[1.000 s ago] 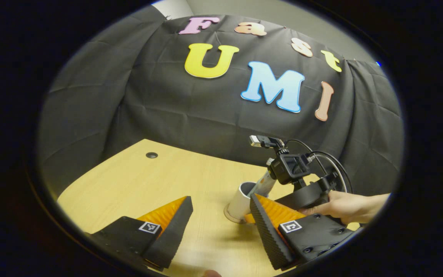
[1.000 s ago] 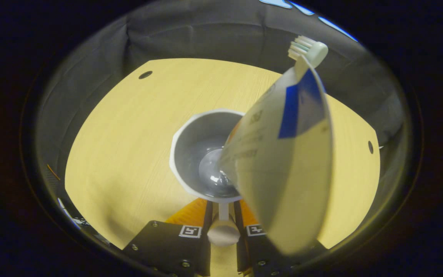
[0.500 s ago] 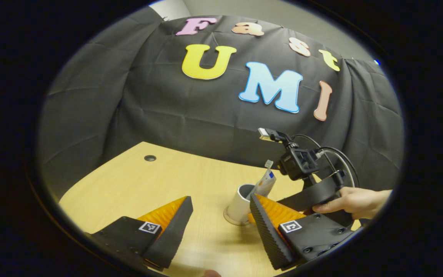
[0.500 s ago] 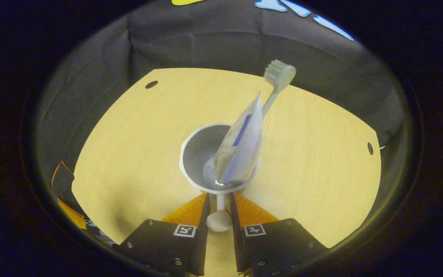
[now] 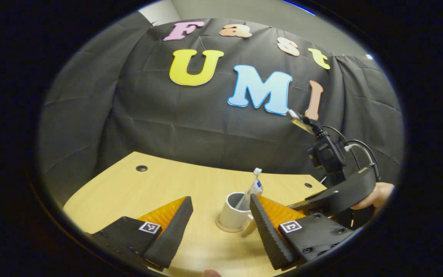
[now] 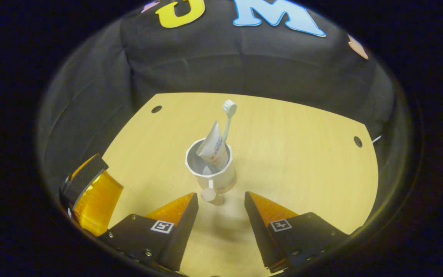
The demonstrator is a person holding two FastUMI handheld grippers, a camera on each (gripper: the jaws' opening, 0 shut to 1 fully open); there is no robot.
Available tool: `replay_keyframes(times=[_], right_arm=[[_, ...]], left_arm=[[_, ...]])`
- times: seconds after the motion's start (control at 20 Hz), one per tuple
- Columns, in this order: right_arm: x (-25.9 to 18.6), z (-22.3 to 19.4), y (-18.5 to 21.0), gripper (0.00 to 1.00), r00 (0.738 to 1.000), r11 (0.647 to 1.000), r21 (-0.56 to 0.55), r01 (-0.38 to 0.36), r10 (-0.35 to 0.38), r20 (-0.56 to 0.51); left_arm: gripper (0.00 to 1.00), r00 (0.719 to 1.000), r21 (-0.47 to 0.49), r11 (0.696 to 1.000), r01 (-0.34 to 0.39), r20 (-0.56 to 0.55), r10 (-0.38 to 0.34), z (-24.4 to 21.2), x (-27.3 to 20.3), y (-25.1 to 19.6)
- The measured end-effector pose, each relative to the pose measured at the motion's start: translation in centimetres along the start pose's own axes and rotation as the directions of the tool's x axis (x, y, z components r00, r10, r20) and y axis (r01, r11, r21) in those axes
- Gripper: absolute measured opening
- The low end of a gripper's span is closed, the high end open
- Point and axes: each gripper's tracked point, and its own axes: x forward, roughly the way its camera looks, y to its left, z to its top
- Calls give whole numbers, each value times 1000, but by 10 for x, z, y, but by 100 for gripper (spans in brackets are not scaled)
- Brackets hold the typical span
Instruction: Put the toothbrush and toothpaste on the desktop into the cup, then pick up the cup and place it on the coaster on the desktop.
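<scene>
both gripper pairs apart, white cup (toothbrush, toothpaste inside) on coaster

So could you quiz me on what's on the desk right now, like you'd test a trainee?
1. True or false: the right claw is clamped on the cup's handle.
2. What does the cup stand on? A) bare desk B) a coaster C) a plate
3. Fill in: the toothbrush stands with its ___ end up.

Key:
1. False: its jaws stand open, short of the handle.
2. B, the coaster rings the cup's base in the left gripper view.
3. Bristle; the toothpaste leans beside it in the cup.
</scene>
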Motion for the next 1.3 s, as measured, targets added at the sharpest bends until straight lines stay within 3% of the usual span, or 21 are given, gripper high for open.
replay_keyframes(times=[0.1,0.35,0.4,0.6,0.8,0.95,1.05,1.2,1.3], right_arm=[[-28,-2,-13,85,999,999,34,5,-7,53],[-92,8,-44,84,970,993,102,66,-87,226],[-104,12,-51,95,958,990,112,83,-110,266],[-147,24,-71,97,890,983,111,146,-179,420],[-190,38,-82,97,783,970,72,234,-232,577],[-200,47,-82,97,709,956,52,289,-250,659],[-206,51,-82,97,667,948,61,313,-265,697],[-205,50,-81,97,630,947,91,307,-274,726],[-206,53,-81,97,623,950,120,288,-281,730]], left_arm=[[96,1000,8,1000,12,14,-12,7,2,-10],[96,999,14,999,40,33,-40,15,1,-36],[96,998,17,999,43,36,-44,17,0,-41],[96,996,37,998,50,68,-52,29,-8,-58],[99,992,46,998,46,112,-51,45,-18,-69],[94,989,53,998,42,143,-49,54,-25,-74],[96,987,58,997,41,153,-49,58,-29,-78],[96,987,68,997,39,155,-50,57,-37,-82],[99,986,80,996,33,160,-45,59,-42,-82]])
